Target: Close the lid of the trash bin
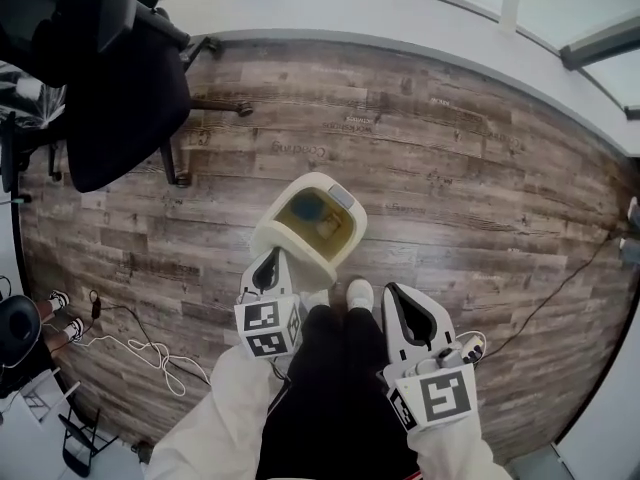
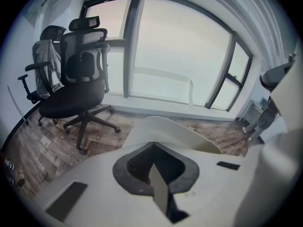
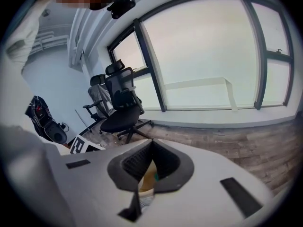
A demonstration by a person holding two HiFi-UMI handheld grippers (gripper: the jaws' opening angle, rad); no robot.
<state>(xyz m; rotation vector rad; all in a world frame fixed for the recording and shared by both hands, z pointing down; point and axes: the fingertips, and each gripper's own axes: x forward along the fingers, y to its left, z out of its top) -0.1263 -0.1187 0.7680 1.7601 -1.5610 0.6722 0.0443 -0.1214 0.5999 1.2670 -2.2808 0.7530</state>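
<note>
The cream trash bin [image 1: 345, 240] stands on the wood floor just ahead of the person's feet, its top open and a yellowish inside with a blue item showing. Its lid [image 1: 288, 249] hangs down on the near left side. My left gripper [image 1: 272, 261] is shut, its tips right at the lid; in the left gripper view the lid's pale curve [image 2: 166, 129] lies directly beyond the left gripper [image 2: 152, 144]. Whether they touch I cannot tell. My right gripper [image 1: 392, 294] is shut, held to the right of the bin, holding nothing. It [image 3: 151, 142] points toward the window.
A black office chair [image 1: 120, 88] stands at the far left, also seen as the chair [image 2: 75, 93] and chair [image 3: 120, 112]. White cables [image 1: 135, 343] lie on the floor at left, and a dark cable [image 1: 560, 288] at right. A window wall [image 2: 180, 56] runs along the far side.
</note>
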